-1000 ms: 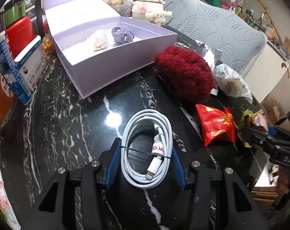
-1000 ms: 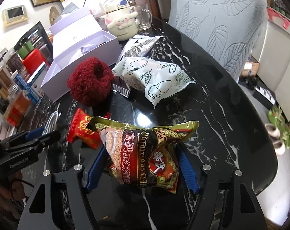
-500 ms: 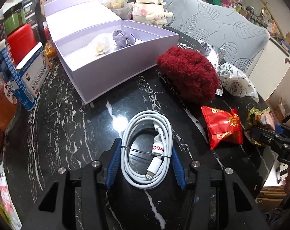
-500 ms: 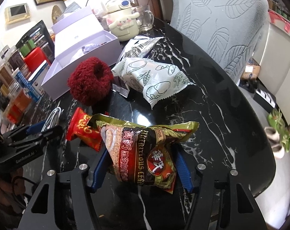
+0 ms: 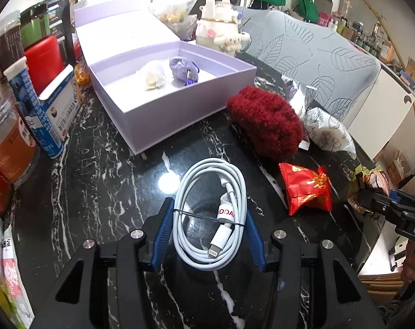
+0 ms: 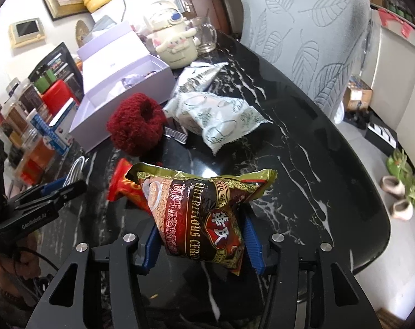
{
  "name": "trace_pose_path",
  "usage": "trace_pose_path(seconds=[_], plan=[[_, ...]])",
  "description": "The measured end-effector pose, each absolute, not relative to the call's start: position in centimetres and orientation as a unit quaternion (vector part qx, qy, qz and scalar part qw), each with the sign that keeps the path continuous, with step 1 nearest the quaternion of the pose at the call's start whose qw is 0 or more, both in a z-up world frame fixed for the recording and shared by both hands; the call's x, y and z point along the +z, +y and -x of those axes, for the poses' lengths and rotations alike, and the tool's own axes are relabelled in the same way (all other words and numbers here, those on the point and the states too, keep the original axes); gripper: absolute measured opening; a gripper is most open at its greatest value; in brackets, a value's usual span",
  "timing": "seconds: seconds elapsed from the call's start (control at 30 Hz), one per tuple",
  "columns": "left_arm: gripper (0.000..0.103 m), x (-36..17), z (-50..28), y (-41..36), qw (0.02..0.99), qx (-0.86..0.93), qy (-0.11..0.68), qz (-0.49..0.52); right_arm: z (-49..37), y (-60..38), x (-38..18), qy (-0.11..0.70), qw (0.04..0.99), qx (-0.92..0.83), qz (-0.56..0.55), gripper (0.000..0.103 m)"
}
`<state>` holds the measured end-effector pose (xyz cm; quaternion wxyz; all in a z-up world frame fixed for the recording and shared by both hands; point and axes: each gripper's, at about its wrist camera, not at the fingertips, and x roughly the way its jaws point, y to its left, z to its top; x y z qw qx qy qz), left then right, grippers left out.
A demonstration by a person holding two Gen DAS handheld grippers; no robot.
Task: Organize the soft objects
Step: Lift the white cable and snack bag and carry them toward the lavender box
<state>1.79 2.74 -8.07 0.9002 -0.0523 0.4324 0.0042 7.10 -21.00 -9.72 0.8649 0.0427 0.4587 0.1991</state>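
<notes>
Your left claw (image 5: 209,233) grips the coiled white cable (image 5: 210,213); your right claw (image 6: 200,235) has just closed onto the cereal packet (image 6: 202,213), red pouch (image 6: 122,183) at ten o'clock.

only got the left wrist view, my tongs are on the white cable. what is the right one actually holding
Observer: The right tongs are clamped on a brown and gold cereal packet, pads on both sides. Their jaws have just been closing on it.
Operator: is the red scrunchie a ball or a ring
Observer: A ring. The right wrist view shows a dimple in its middle.
Operator: any room further right
Observer: Yes, the table is bare to the right of the white printed packet.
</notes>
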Motion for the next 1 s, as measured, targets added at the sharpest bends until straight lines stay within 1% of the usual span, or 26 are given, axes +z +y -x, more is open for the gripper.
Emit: trace_pose_path(seconds=[0.3, 0.6, 1.0], plan=[[0.049, -6.2, 0.3, 4.2, 0.909, 0.022, 0.411, 0.059, -5.7, -19.6, -8.0, 0.44, 0.864, 0.241, -0.04, 0.052], [0.049, -4.5, 1.7, 6.0, 0.917, 0.049, 0.389, 0.069, -5.7, -16.0, -7.5, 0.436, 0.845, 0.308, -0.031, 0.052], [0.049, -1.0, 2.1, 8.4, 0.933, 0.078, 0.345, 0.065, -6.3, -11.4, -4.9, 0.41, 0.83, 0.378, -0.007, 0.052]])
